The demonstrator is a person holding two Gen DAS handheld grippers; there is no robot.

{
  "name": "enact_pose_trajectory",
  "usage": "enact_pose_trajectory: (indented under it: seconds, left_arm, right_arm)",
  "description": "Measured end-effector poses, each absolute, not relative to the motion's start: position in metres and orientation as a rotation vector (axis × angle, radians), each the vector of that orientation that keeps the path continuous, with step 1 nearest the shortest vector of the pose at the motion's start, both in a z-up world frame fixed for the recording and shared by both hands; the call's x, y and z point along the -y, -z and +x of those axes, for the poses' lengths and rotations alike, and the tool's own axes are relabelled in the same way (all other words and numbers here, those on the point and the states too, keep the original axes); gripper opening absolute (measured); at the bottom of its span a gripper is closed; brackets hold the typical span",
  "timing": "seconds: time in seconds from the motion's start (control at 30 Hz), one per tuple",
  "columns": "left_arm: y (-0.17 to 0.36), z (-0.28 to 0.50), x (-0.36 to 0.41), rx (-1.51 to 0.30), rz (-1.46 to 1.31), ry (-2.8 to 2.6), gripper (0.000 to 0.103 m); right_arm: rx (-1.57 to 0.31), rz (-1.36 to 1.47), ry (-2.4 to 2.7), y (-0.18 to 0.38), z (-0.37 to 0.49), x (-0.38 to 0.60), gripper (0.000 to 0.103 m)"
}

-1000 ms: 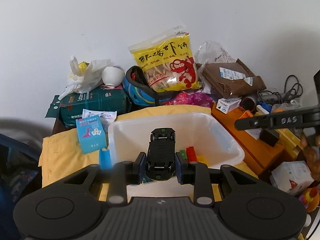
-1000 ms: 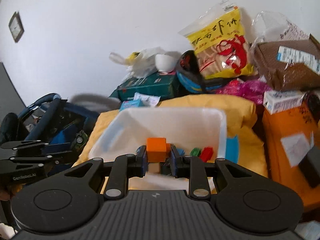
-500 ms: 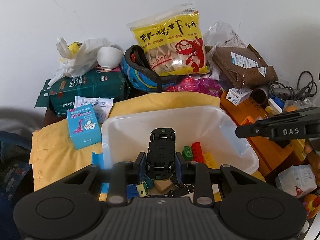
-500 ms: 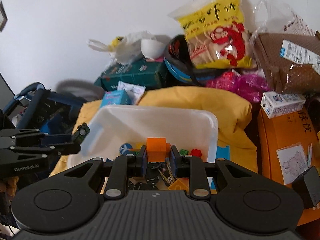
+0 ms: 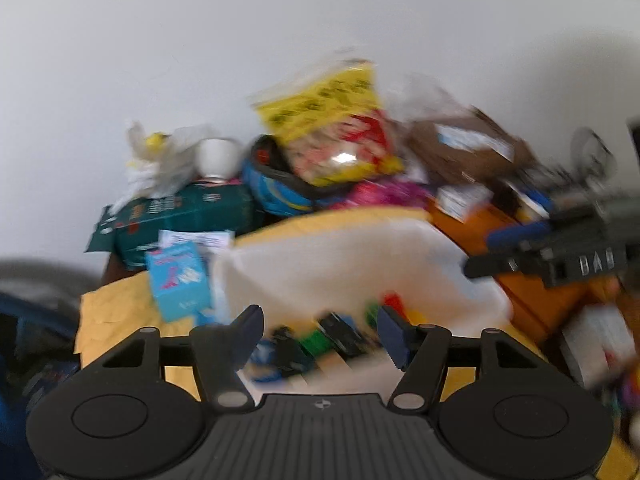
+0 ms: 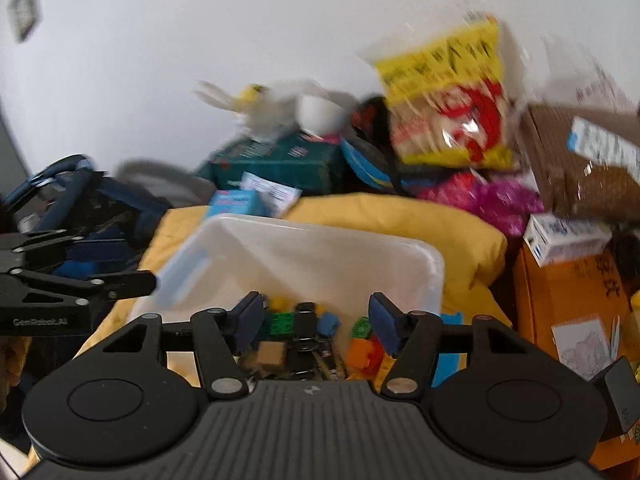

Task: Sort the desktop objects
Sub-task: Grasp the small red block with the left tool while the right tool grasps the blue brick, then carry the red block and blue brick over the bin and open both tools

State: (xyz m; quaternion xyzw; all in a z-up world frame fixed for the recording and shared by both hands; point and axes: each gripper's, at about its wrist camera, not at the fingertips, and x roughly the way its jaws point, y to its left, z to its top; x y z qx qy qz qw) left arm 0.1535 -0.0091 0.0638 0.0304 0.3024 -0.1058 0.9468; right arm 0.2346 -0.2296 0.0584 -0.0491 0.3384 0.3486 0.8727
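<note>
Opening wide, both: left gripper [image 5: 318,330] and right gripper [image 6: 314,322], matte black with blue pads, nothing clamped. Below, inside translucent white plastic bin [image 6: 400,256], blocky orange brick [image 6: 362,354], glossy black toy car [image 5: 346,336] lying diagonal; motion-blurred.

White letters "DAS" stand on the right gripper's black arm [image 5: 592,266]; faint "GenRobot.AI" marks the left gripper's arm [image 6: 40,322].
</note>
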Motion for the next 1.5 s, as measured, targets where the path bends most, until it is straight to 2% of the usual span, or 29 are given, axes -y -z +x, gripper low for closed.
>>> enact_pose_trajectory:
  seconds: [0.1, 0.23, 0.3, 0.37, 0.6, 0.7, 0.77, 0.83, 0.87, 0.97, 1.33, 1.5]
  left_arm:
    - [-0.032, 0.126, 0.019, -0.644, 0.094, 0.238, 0.066]
    - [0.022, 0.121, 0.029, -0.752, 0.076, 0.233, 0.066]
    - [0.044, 0.127, 0.034, -0.787, 0.088, 0.223, 0.065]
    - [0.062, 0.136, 0.036, -0.818, 0.077, 0.21, 0.063]
    - [0.084, 0.154, 0.053, -0.813, 0.14, 0.235, 0.062]
    - [0.091, 0.161, 0.055, -0.836, 0.155, 0.242, 0.052]
    - [0.094, 0.166, 0.054, -0.847, 0.151, 0.256, 0.04]
    - [0.096, 0.17, 0.056, -0.842, 0.171, 0.278, 0.038]
    - [0.095, 0.171, 0.057, -0.836, 0.178, 0.29, 0.033]
    - [0.093, 0.172, 0.058, -0.821, 0.181, 0.32, 0.022]
    - [0.053, 0.123, 0.043, -0.762, 0.127, 0.307, 0.022]
    - [0.019, 0.104, 0.026, -0.744, 0.009, 0.273, 0.022]
  right_arm:
    - [-0.661, -0.154, -0.783, -0.044, 0.198, 0.237, 0.062]
    - [-0.721, -0.266, -0.819, 0.003, 0.168, 0.232, 0.062]
    - [-0.768, -0.292, -0.822, 0.025, 0.166, 0.227, 0.06]
    - [-0.802, -0.301, -0.833, 0.044, 0.171, 0.221, 0.053]
    - [-0.842, -0.369, -0.871, 0.077, 0.194, 0.193, 0.048]
    - [-0.839, -0.405, -0.884, 0.089, 0.195, 0.188, 0.047]
    - [-0.851, -0.425, -0.887, 0.096, 0.2, 0.185, 0.047]
    - [-0.87, -0.422, -0.894, 0.102, 0.205, 0.182, 0.045]
    - [-0.883, -0.414, -0.901, 0.104, 0.207, 0.181, 0.036]
    - [-0.897, -0.403, -0.909, 0.108, 0.211, 0.18, 0.029]
    - [-0.908, -0.195, -0.854, 0.08, 0.183, 0.236, 0.027]
    - [-0.875, -0.086, -0.835, 0.047, 0.168, 0.264, 0.027]
